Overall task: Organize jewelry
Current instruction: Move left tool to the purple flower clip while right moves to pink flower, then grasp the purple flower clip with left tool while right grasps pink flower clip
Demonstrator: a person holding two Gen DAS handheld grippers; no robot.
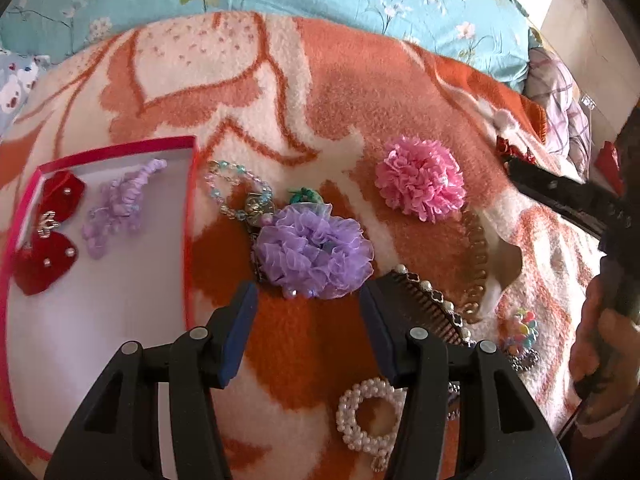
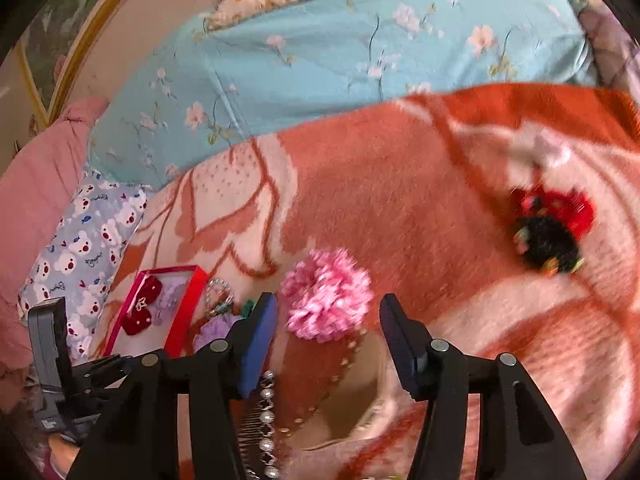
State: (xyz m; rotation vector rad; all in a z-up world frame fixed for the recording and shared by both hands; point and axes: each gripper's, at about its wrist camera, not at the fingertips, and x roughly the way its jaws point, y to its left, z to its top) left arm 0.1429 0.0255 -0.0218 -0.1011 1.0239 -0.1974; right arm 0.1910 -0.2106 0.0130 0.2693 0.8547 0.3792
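The blanket point(image 1: 320, 92) is orange with cream leaf shapes. The box point(image 1: 120, 148) has a pink-red rim and white floor, holding a red bow point(image 1: 48, 232) and a lilac scrunchie point(image 1: 120, 204). One flower point(image 1: 420, 180) is pink, another point(image 1: 312, 252) purple. The quilt point(image 2: 320, 60) is turquoise with pale blossoms. The pillow point(image 2: 84, 248) is blue with white bears.

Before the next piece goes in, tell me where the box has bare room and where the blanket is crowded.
The box is bare across its near half, below the red bow and lilac scrunchie. The blanket is bare beyond the pink flower. It is crowded between the box wall and the combs: bead bracelet, purple flower, pearl clip.
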